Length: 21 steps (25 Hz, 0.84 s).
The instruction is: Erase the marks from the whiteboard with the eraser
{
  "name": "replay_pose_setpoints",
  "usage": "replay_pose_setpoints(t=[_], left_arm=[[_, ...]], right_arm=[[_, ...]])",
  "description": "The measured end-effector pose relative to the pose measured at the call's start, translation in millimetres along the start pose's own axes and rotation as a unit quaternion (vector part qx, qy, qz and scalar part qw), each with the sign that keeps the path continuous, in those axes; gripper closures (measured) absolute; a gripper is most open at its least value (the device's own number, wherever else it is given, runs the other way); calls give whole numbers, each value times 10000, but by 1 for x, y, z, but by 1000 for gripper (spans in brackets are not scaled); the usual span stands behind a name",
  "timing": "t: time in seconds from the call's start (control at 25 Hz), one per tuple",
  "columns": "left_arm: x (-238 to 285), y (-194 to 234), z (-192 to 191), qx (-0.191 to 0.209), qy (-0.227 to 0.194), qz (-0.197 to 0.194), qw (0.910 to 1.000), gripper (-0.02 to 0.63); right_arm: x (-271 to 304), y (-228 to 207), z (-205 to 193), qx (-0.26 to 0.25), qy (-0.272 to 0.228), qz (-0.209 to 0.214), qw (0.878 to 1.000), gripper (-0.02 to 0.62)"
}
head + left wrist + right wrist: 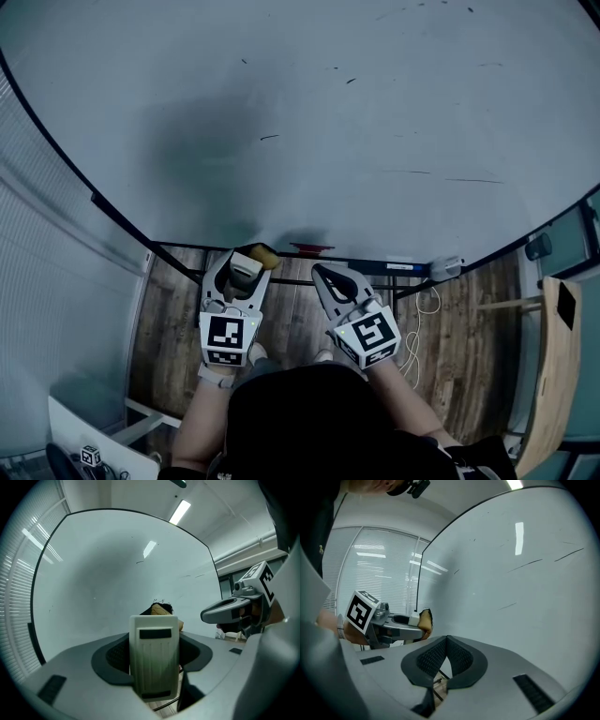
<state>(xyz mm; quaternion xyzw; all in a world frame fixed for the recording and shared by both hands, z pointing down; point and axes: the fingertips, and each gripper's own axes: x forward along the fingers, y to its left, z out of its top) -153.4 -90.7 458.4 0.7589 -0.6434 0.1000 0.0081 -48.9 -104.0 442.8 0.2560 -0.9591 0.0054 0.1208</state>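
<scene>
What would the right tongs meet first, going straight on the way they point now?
Probably the whiteboard; nothing shows between it and the shut right tongs, though depth is unclear.

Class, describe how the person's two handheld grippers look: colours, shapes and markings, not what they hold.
The left gripper and right gripper match: pale grey bodies tapering to two jaws lined with dark, mesh-textured pads. Each carries a white cube printed with black square markers at its rear.

Grey left gripper [248, 263] and right gripper [322, 273] carry black-white marker cubes [226, 339]
</scene>
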Motion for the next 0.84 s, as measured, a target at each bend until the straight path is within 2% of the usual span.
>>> replay_pose_setpoints(t=[0.24,0.52,0.84], left_arm=[[-4,-1,-5,149,6,-55,9999,336],[2,-1,-7,133,-13,-145,9998,336],[7,-10,-3,424,-44,-310,9986,336]], right_arm=[[5,2,-3,20,53,52,10000,568],[9,-4,-5,64,137,30,9999,568],[11,-7,-3,73,122,80,9999,568]])
